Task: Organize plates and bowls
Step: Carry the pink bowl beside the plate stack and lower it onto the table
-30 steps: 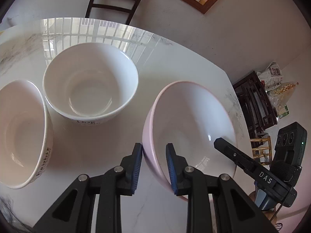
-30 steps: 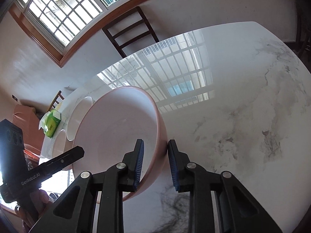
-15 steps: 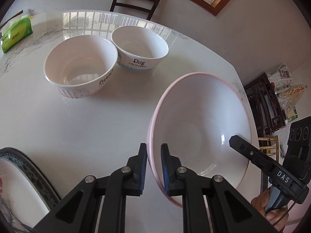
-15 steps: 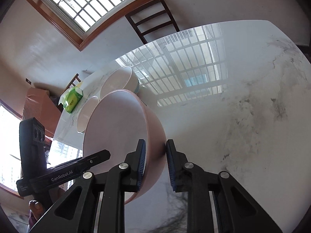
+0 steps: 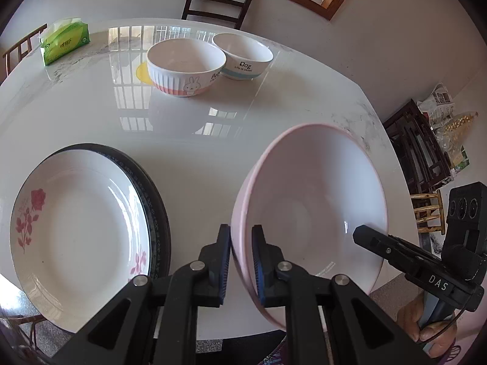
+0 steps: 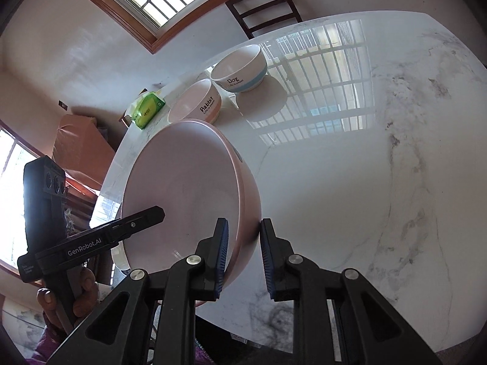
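A large pink bowl [image 5: 313, 200] hangs above the marble table [image 5: 194, 140], held by both grippers on opposite rims. My left gripper [image 5: 241, 255] is shut on its near-left rim. My right gripper [image 6: 242, 249] is shut on the other rim of the pink bowl [image 6: 185, 194]. To the left lies a white plate with red flowers [image 5: 76, 231] stacked on a dark-rimmed plate [image 5: 156, 213]. At the far side stand a rabbit bowl [image 5: 185, 70] and a "Dog" bowl [image 5: 243, 56], touching each other; the rabbit bowl [image 6: 197, 103] and Dog bowl [image 6: 240, 70] also show in the right wrist view.
A green tissue pack [image 5: 65, 44] lies at the far left of the table, next to a yellow mat [image 5: 143, 73] behind the rabbit bowl. A dark chair [image 5: 217, 0] stands beyond the table. Dark furniture and bags [image 5: 426, 158] are off the right edge.
Both grippers carried the pink bowl back toward the near table edge. The two small bowls shrank into the distance and the stacked plates came into view on the left.
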`<action>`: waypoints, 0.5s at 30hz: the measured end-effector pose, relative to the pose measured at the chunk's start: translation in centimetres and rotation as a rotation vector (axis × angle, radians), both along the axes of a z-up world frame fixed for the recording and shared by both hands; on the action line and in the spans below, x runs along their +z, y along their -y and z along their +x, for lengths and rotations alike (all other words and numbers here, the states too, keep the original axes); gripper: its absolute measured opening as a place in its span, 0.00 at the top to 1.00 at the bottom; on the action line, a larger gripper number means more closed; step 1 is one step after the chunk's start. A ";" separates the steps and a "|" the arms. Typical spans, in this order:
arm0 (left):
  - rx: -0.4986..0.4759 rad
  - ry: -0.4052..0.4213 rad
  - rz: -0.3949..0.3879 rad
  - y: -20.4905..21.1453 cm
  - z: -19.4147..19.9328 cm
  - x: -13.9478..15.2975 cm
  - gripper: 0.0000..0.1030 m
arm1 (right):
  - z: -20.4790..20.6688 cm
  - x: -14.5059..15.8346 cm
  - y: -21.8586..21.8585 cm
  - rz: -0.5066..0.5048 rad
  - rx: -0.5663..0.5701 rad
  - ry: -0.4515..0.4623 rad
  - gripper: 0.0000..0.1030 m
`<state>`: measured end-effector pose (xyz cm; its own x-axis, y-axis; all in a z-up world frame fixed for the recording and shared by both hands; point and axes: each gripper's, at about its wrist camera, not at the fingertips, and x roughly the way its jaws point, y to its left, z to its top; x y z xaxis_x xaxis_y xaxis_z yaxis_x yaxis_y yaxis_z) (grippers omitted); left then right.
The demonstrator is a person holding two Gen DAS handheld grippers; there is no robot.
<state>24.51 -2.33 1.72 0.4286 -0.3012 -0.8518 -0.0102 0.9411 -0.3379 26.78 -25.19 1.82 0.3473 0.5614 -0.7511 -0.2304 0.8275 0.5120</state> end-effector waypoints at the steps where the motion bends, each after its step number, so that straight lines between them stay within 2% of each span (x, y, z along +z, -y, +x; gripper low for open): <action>1: -0.006 -0.005 0.003 0.0 -0.5 -0.2 0.86 | -0.5 -0.1 0.0 0.005 -0.002 -0.005 0.80; 7: -0.018 -0.033 0.001 -0.3 -1.6 -1.3 0.86 | -2.1 -0.5 0.1 -0.010 -0.002 -0.017 0.80; 15: -0.021 -0.044 0.006 -0.3 -1.6 -1.8 0.86 | -1.8 -1.1 -0.1 -0.006 -0.012 -0.037 0.80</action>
